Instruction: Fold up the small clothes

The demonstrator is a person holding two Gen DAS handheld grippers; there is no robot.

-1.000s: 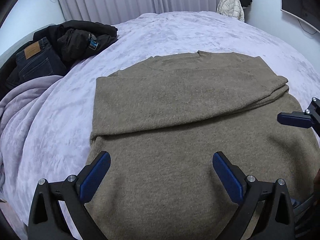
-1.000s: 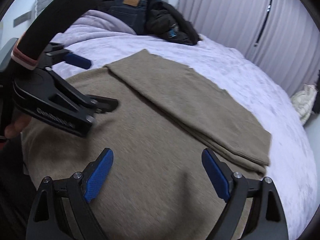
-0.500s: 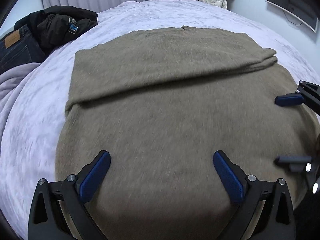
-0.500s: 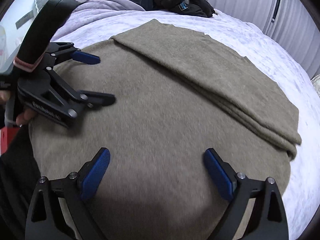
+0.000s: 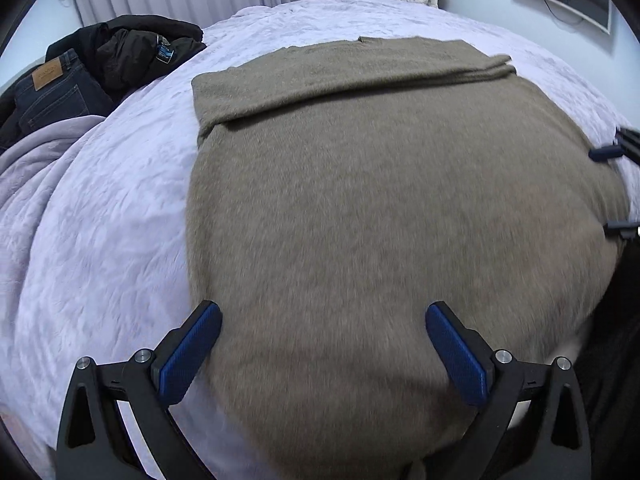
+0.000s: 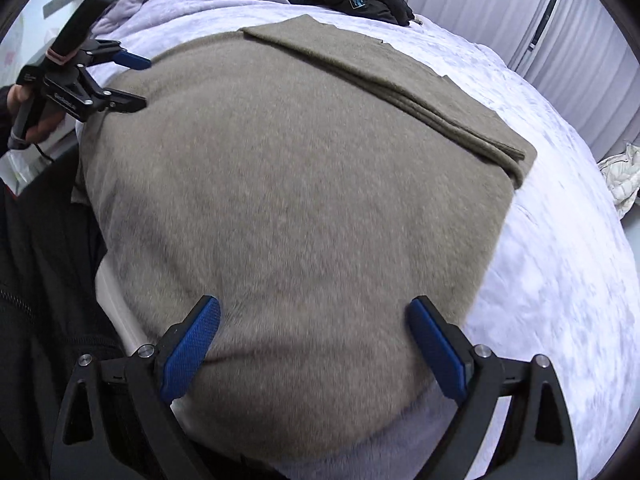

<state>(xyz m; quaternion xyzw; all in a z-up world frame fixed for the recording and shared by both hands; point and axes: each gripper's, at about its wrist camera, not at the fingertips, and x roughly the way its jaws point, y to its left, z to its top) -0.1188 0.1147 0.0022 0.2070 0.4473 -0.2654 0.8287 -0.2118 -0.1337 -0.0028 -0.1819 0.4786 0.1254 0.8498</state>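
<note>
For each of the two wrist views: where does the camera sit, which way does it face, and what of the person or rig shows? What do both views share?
Left wrist view: sits behind the open left gripper, over the sweater's near left part, facing the curtains; the right gripper pokes in at the right edge.
Right wrist view: sits behind the open right gripper, over the sweater's near right part, facing up the bed; the left gripper and a hand show at left.
Shared: sweater, bed, jeans, jacket.

A fuzzy olive-brown knitted sweater, its far edge folded over in layers, lies flat on the lavender-covered bed, with the right tool spread wide above its near hem and the left tool, hand-held, parted at its left edge.
</note>
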